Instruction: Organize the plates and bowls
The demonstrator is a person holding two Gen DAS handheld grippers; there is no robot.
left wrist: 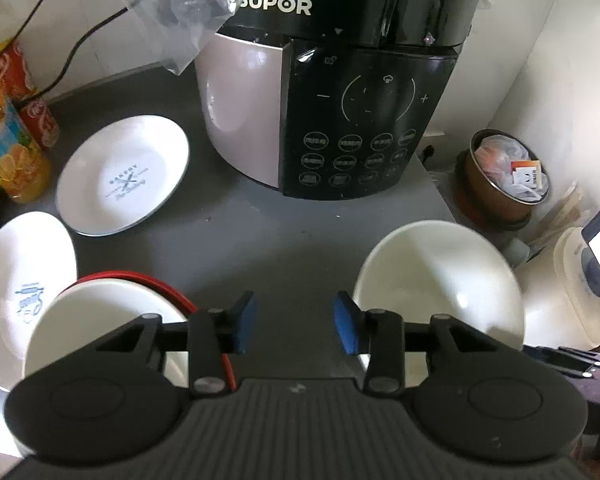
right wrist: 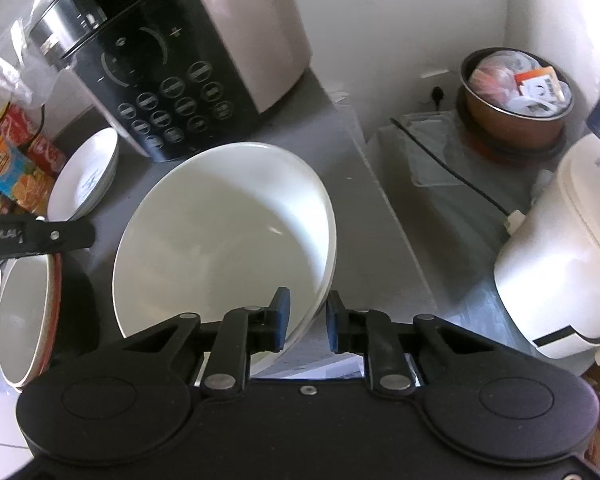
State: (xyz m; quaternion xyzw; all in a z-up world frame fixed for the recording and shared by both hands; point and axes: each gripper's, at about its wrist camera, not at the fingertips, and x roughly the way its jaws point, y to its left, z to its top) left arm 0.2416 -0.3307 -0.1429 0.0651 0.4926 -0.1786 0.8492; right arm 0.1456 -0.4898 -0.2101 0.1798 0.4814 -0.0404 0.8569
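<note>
To the left of the left gripper (left wrist: 294, 322), whose jaws stand apart and empty, sits the red-rimmed bowl (left wrist: 112, 308). The right gripper (right wrist: 307, 322) clamps the white bowl's (right wrist: 224, 236) rim; so shallow a bite could let it slip. Contact under the pads stays hidden.

Bare grey counter (left wrist: 236, 240) lies open between the plates (left wrist: 124, 176) and white bowl (left wrist: 440, 280); the cooker (left wrist: 324, 100) blocks behind.

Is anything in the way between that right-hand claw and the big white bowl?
Nothing visible. The rim of the large white ceramic bowl sits between the blue pads of the right gripper, one pad inside, one outside.
</note>
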